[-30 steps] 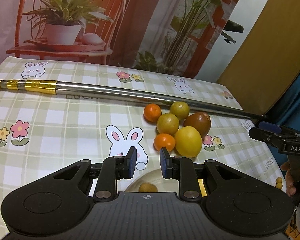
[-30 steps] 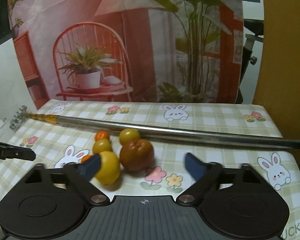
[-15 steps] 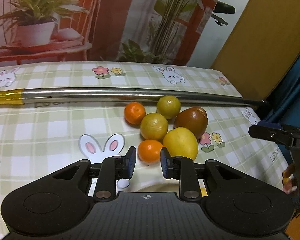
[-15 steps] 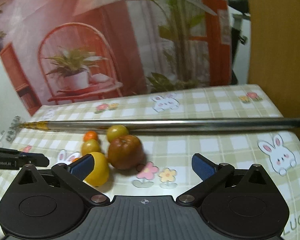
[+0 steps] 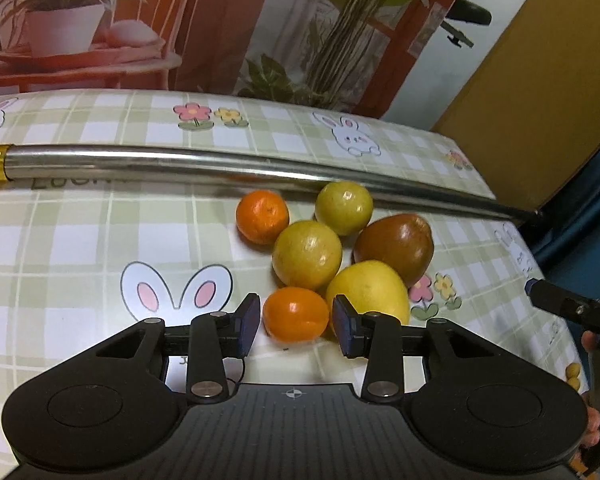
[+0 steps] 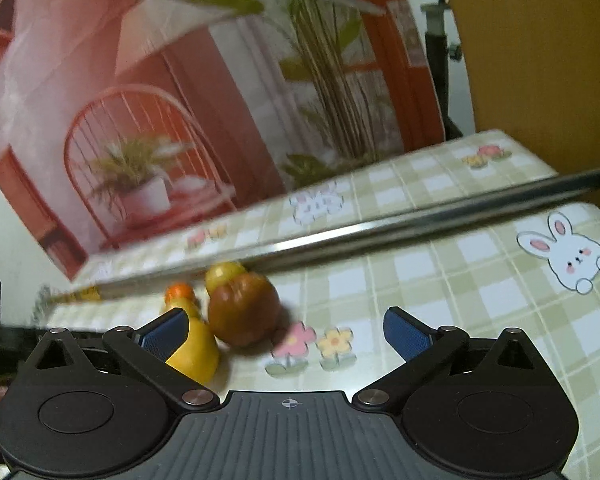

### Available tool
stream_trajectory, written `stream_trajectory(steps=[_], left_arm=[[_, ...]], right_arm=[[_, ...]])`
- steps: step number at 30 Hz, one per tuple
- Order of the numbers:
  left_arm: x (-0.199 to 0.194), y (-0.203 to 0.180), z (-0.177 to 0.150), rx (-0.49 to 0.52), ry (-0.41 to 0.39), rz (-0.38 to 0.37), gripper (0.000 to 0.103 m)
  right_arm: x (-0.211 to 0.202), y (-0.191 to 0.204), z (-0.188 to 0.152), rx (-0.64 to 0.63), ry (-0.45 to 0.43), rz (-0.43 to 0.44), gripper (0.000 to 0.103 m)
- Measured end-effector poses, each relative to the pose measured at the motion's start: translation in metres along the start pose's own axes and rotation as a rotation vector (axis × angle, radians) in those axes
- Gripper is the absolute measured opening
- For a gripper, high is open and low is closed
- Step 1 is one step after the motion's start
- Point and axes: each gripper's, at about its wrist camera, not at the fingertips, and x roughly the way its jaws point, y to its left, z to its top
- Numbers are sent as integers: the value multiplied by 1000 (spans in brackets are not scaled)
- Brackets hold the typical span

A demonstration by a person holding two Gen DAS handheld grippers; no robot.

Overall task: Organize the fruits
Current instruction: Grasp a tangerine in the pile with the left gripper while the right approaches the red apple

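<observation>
Behind clustered fruits (image 5: 324,252), apparently touching: steel pole (image 5: 228,162)

Right tongs (image 6: 286,330) gape before brown fruit (image 6: 244,310).

left gripper (image 5: 295,322) sits low over the table with its jaws a bit apart, nothing touching the pads. right gripper (image 6: 287,330) is tilted, jaws spread wide, also not holding anything

Your left wrist camera looks low and close over the bench (image 5: 80,248) toward the fruit pile (image 5: 332,248) at 12 o'clock. Your right wrist camera, tilted, sees the same fruit pile (image 6: 228,316) at 11 o'clock, and the same metal pole (image 6: 380,236).
</observation>
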Motion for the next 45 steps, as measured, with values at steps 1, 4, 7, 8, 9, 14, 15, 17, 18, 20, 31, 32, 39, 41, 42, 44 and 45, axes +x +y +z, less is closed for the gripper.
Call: stream_trajectory(steps=[1,4,7,8,9,14,15,17,18,20,31,32,39,41,42,44,45], left_arm=[[1,0,-1,9,5,6,42],[4,-2,-2,46,10,12,43],[3,-6,-1,82,4,28,43],[3,-7,0,86,4,29,43],[3,-6,0,85,5,29,43],[3,-4,-1,94,16,10,42],[3,-4,-2,96,15,4,39],[1,-6,-3,108,15,15,39],[0,-7,-4,115,16,26,39],[-4,-6,-7,124,20,42,39],[-26,17,-15,78,32,62,40],[-27,18,-14,76,28,59,41],[-16,14,-5,42,17,-25,57],[-11,10,-5,43,27,-45,57],[-9,8,-4,50,30,-51,57],[-4,1,-5,74,37,-48,56],[-2,-2,-4,87,40,-46,56]], right_arm=[[1,-1,-2,2,6,-8,103],[1,-5,-6,31,14,5,103],[0,-6,-8,33,16,10,103],[0,-5,-9,22,13,3,103],[-1,-5,-9,13,12,0,103],[-4,1,-8,-29,5,-5,103],[-4,2,-8,-31,4,-3,103],[-5,3,-7,-34,4,0,103],[-5,4,-7,-35,5,1,103],[-5,3,-6,-35,5,3,103],[-8,3,-7,-45,8,0,103],[-8,3,-7,-47,8,0,103],[-8,4,-6,-48,8,-7,103],[-8,3,-6,-41,9,-6,103],[-7,3,-6,-38,10,-4,103],[-6,2,-6,-34,15,0,103],[-6,1,-7,-34,16,1,102]])
